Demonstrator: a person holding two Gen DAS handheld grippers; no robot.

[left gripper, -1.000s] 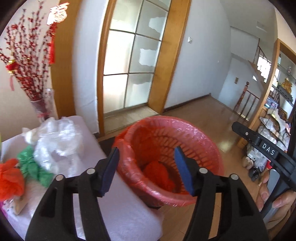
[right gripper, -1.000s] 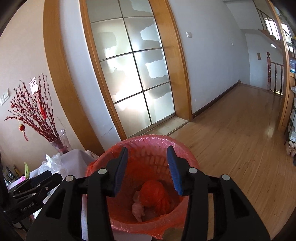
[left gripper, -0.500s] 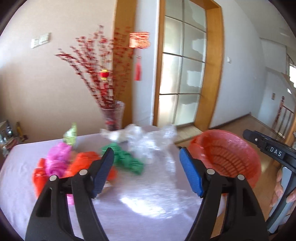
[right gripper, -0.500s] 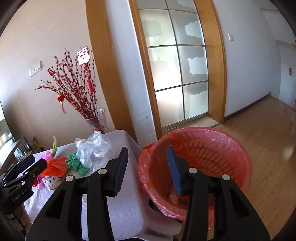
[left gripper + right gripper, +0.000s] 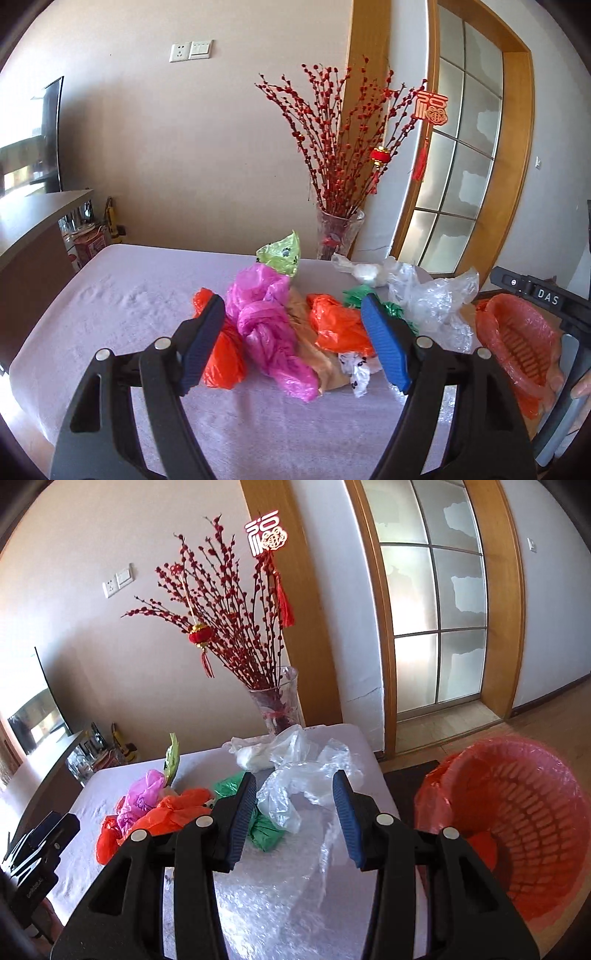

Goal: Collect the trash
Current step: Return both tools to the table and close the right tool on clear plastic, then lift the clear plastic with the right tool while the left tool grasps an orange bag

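Crumpled bags lie in a heap on the lilac-covered table [image 5: 129, 295]: a knotted pink bag [image 5: 266, 325], orange bags [image 5: 336, 325], a green bag [image 5: 391, 306], clear plastic [image 5: 436, 302] and a yellow-green bag [image 5: 280, 254]. My left gripper [image 5: 291, 321] hangs open above the near side of the heap, wide and empty, with the pink bag beyond its jaws. My right gripper [image 5: 294, 786] is open and empty too, facing the clear plastic [image 5: 295, 786] and the green bag [image 5: 266, 830]. The red-lined bin [image 5: 517, 812] stands off the table's right end.
A glass vase [image 5: 338, 236] of red branches stands at the table's far edge by the wall. A sheet of bubble wrap [image 5: 266, 897] covers the near right of the table. A dark cabinet [image 5: 33, 236] is on the left. Wood floor and a glazed door [image 5: 436, 627] lie right.
Both grippers have swung left, from over the red bin to facing the heap on the table. The left jaws stand wider than before; the right jaws are unchanged.
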